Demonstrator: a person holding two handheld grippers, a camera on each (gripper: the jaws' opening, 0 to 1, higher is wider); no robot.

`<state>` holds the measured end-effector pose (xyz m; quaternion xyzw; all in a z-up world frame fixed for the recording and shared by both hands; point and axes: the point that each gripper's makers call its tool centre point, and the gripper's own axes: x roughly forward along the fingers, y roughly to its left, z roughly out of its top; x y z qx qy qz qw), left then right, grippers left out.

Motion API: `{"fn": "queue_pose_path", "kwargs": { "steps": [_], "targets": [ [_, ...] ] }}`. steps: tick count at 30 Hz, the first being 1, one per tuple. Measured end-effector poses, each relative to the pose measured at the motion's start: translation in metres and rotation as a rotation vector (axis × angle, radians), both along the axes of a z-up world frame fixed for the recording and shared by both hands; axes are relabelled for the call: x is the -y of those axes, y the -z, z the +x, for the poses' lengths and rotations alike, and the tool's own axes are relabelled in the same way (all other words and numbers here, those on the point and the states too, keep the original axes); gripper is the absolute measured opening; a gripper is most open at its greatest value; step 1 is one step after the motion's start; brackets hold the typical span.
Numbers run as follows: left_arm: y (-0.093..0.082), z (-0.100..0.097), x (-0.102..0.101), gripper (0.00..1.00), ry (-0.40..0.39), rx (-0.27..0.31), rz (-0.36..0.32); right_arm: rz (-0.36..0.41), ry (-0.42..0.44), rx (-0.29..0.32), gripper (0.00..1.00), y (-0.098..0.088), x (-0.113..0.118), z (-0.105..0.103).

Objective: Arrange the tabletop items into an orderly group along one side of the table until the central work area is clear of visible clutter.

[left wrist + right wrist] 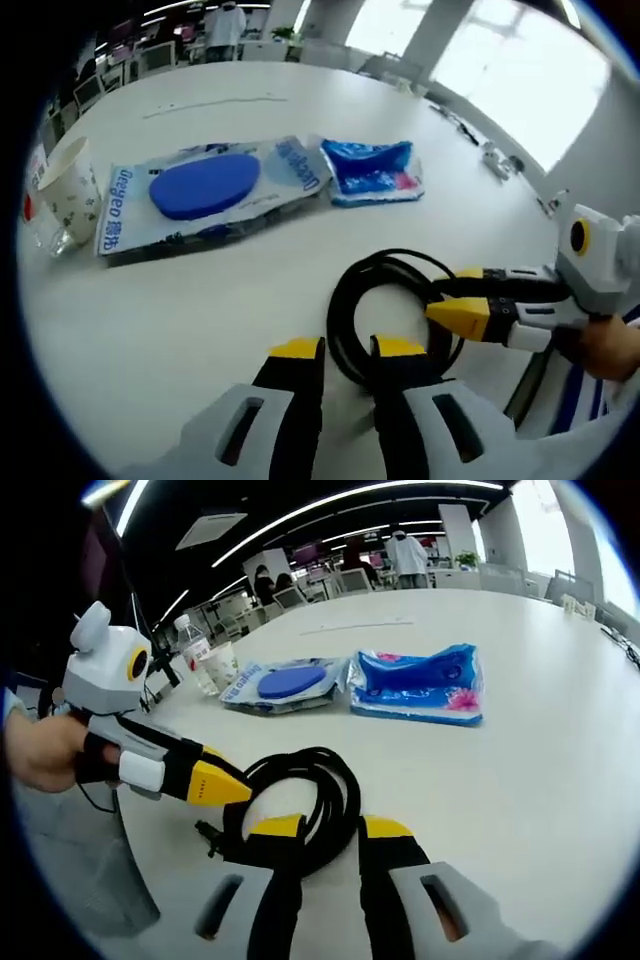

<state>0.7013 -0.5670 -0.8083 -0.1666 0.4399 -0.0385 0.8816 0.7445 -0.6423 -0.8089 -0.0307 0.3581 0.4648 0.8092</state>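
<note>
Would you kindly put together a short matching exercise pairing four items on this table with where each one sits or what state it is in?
Items
1. black cable
2. paper cup
3. blue disc package
4. blue wipes pack

Descriptions
A. standing upright at the table edge, beside a bottle
B. coiled in a loop, with both grippers at it
C. flat clear bag with a round blue pad inside
D. crumpled soft pack with pink print, lying next to the flat bag

Pairs: 1-B, 2-A, 3-C, 4-D
</note>
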Motion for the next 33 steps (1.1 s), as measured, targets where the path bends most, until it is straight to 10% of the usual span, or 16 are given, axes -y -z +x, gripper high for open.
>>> {"fn": "queue_pose_path", "kwargs": {
  "steps": [15,33],
  "targets": [
    [-0.006,0.003,0.002,0.02,-0.151,-0.044,-0.167,0.094,0.150,-0.124,0.00,-0.019,0.007,0.015],
    [-0.034,0.057,0.010,0.00,-0.162,0.028,-0.183,0.076,0.126,-0.059,0.00,-0.035,0.019,0.065]
  ]
}}
